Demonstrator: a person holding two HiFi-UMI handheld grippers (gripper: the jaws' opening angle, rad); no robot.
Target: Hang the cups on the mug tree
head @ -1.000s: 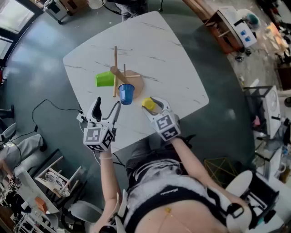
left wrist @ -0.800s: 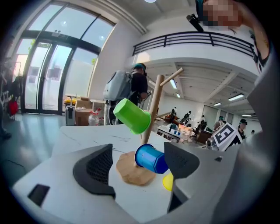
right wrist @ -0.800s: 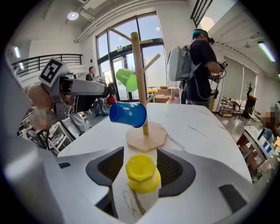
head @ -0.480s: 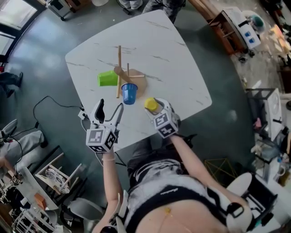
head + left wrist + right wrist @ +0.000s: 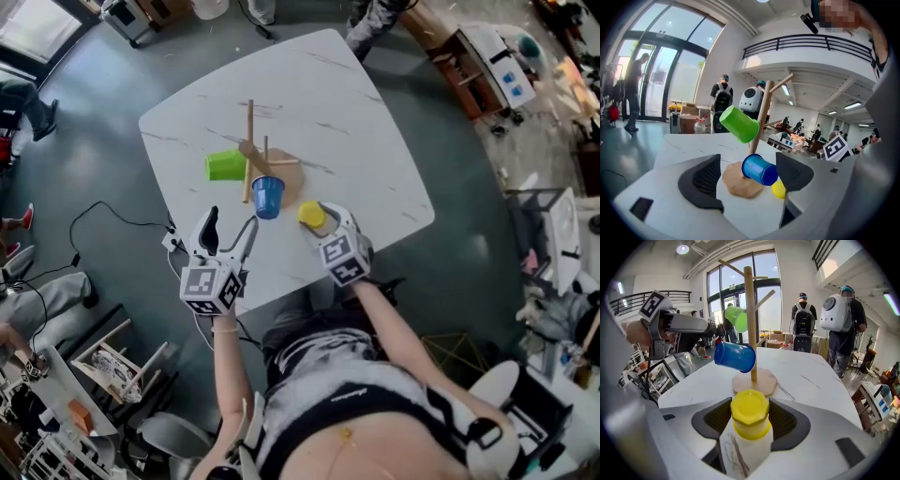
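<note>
Right gripper point(image 5: 319, 217): jaws wide apart and have just been opening. The yellow cup point(image 5: 750, 414) stands between them on the table point(image 5: 366, 131) with its flat end up. The pads lie close along both its sides, with no firm squeeze evident. Left gripper point(image 5: 225, 232): jaws apart with nothing between them, held over the near table edge to the left of the tree point(image 5: 250, 141). The tree stands upright on its wooden base point(image 5: 287, 174) near the middle of the table. The green cup point(image 5: 223, 166) hangs tilted from a higher peg on the tree's left side, and the blue cup point(image 5: 267, 195) hangs on its side from a lower peg, low over the base. The right gripper view shows two upper pegs point(image 5: 765, 297) bare, one slanting left and one right. The yellow cup sits just short of the base on the near side. The blue cup hangs to the left of the line from it to the post, and the left gripper is farther left again. Beyond the far table edge stand two people with backpacks point(image 5: 802, 317). A cable point(image 5: 103, 220) trails on the floor at left, and a cart point(image 5: 487, 56) stands well off the table's right corner.
</note>
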